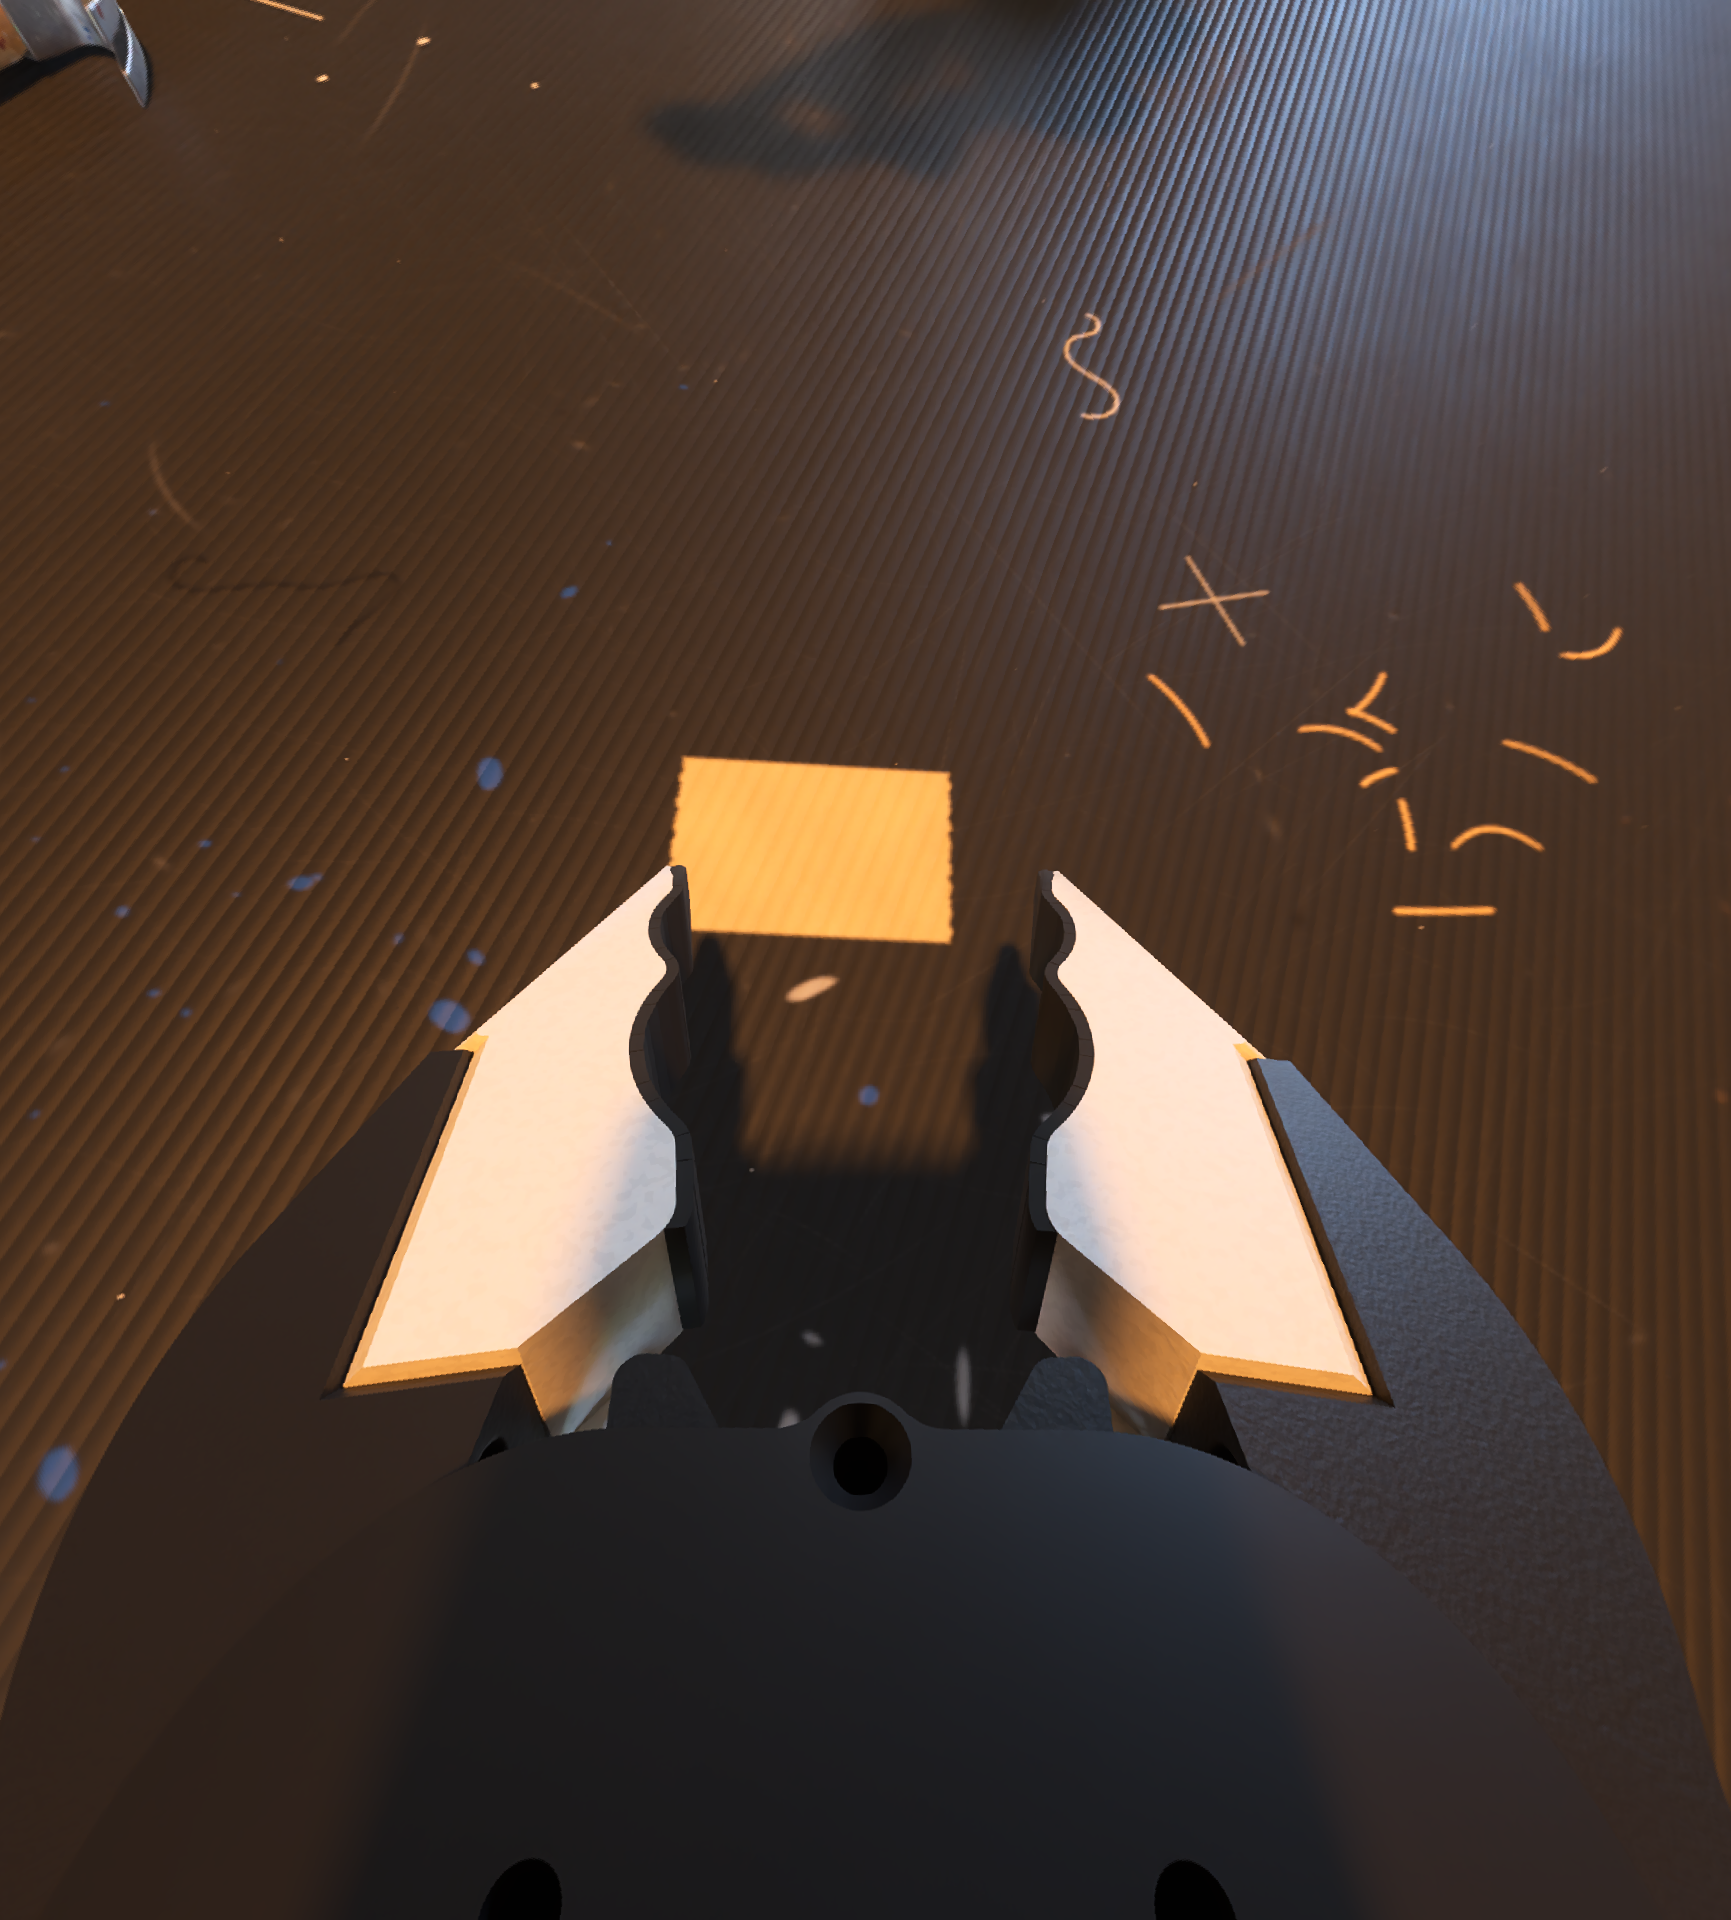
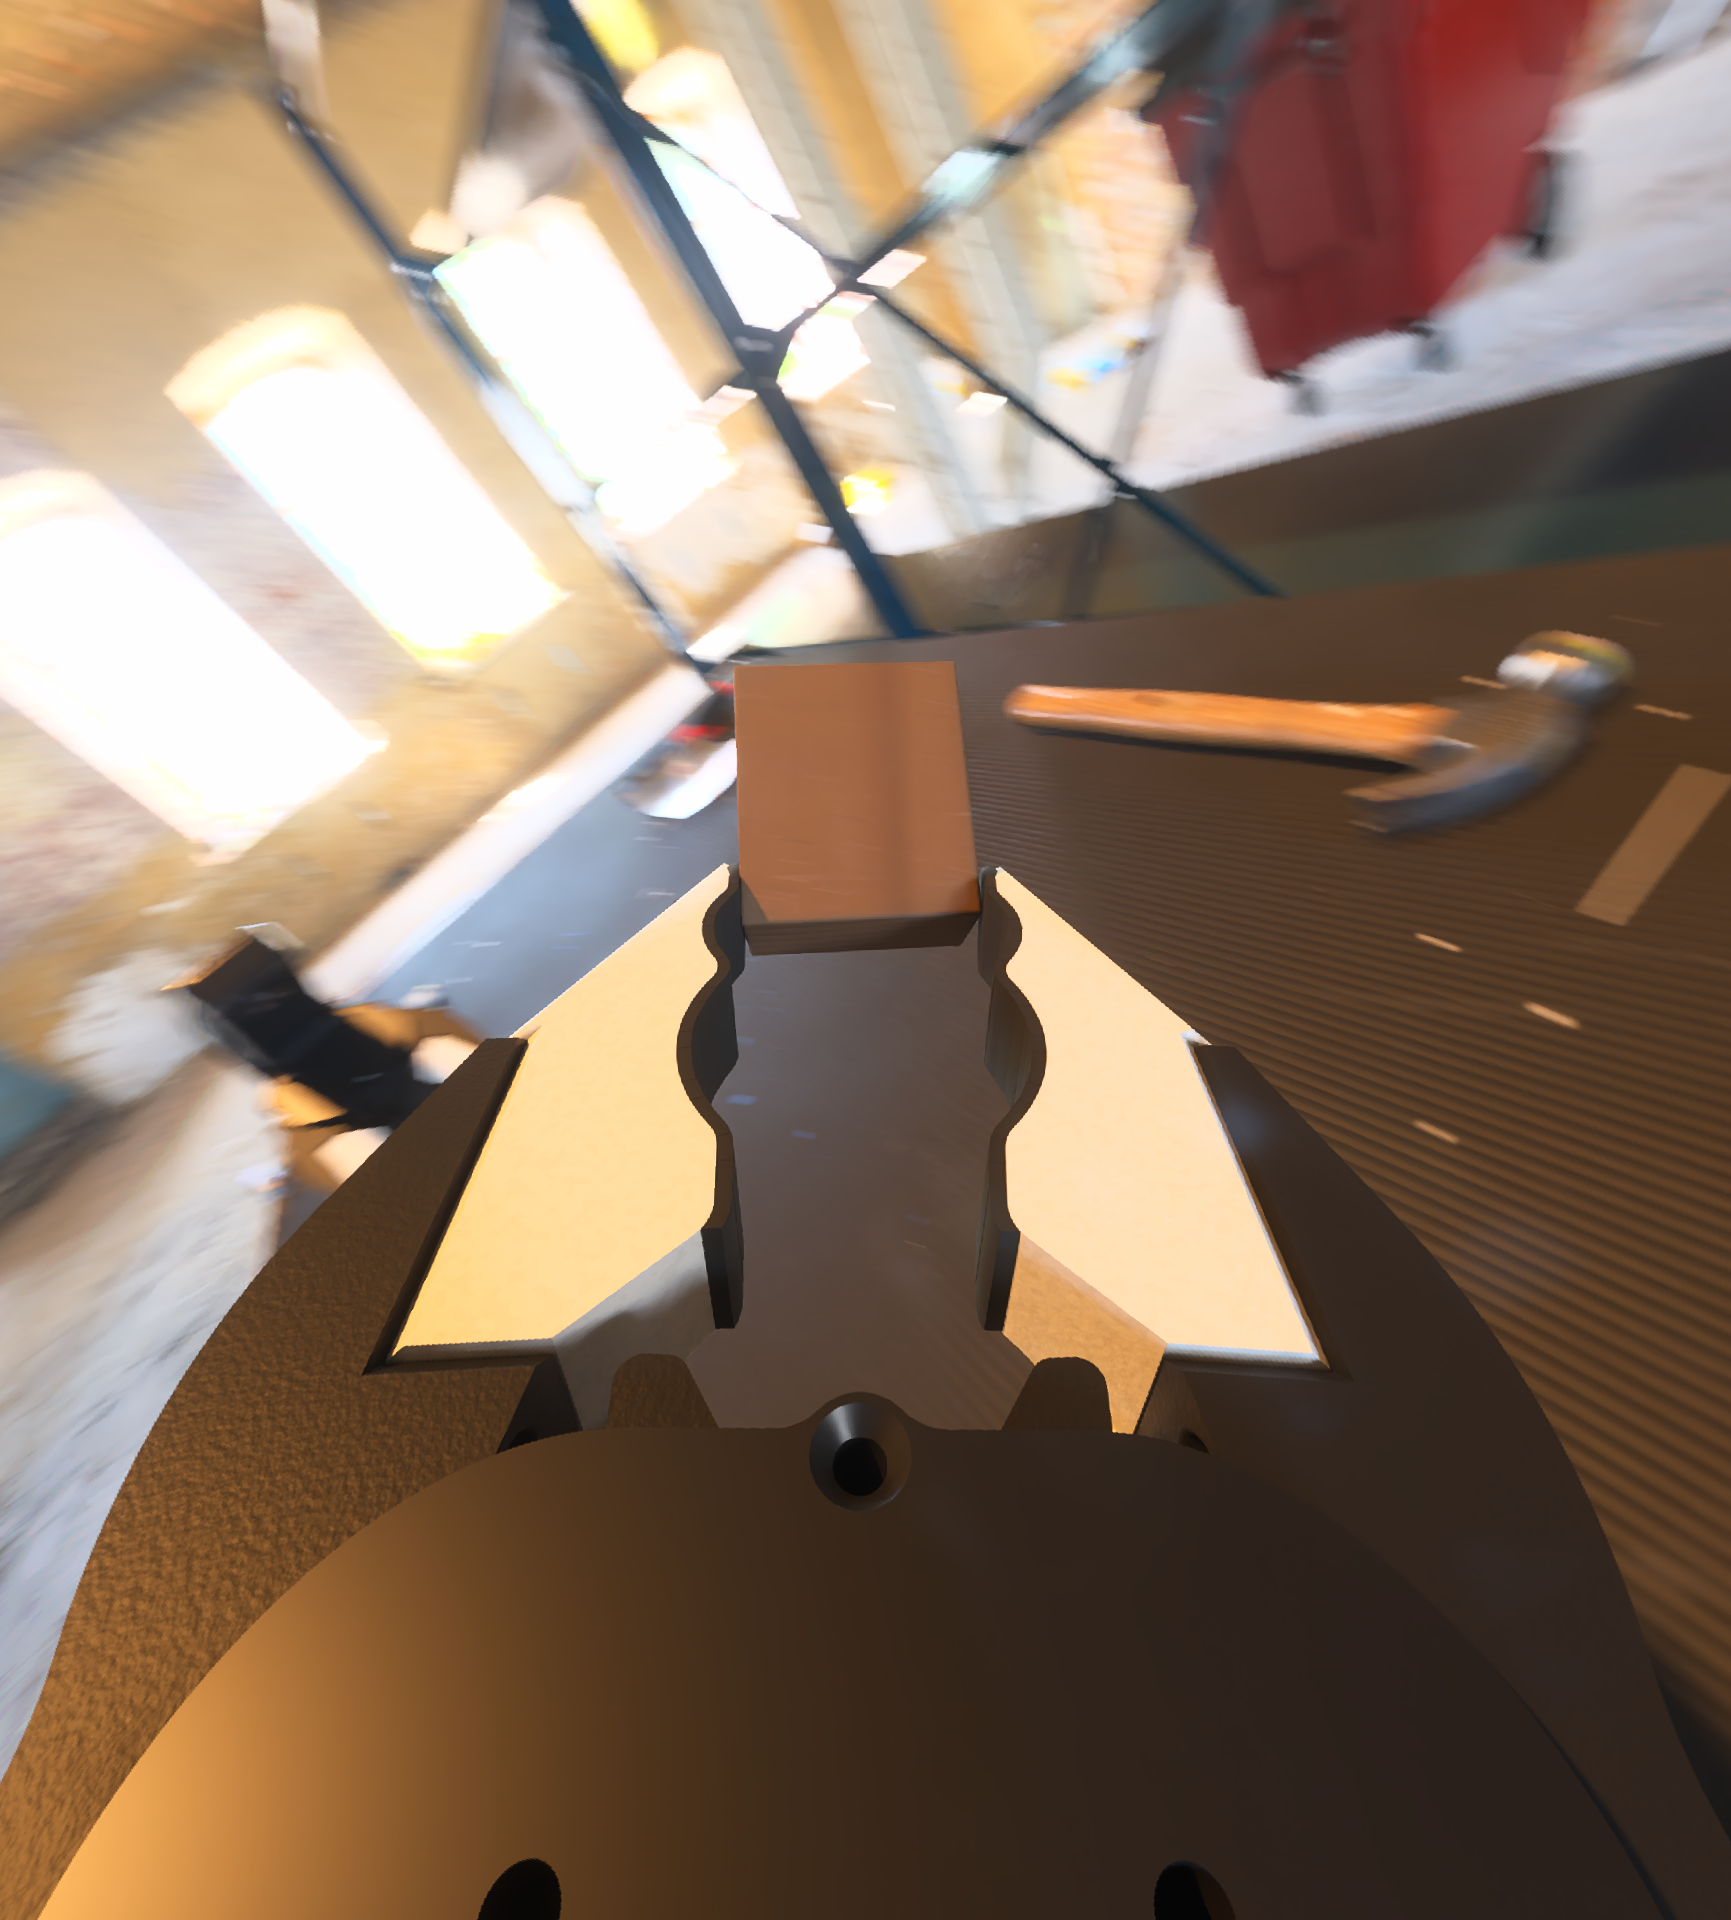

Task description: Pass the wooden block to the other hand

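Smooth wooden block (image 2: 856, 800), ribbed matt table (image 1: 944, 416)

I see: wooden block (image 2: 856, 800) orange-tan | table (image 1: 944, 416) dark brown, ribbed, blue-speckled | hammer (image 2: 1360, 727) orange handle, grey head | patch (image 1: 814, 847) yellow

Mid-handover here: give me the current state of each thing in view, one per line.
right gripper: shut on the wooden block, raised over the table.
wooden block: held at its near end between the fingertips, sticking out forward.
left gripper: open, empty, aimed down at the table.
hammer: lying flat on the table, untouched.
yellow patch: flat on the table, just past the left fingertips.
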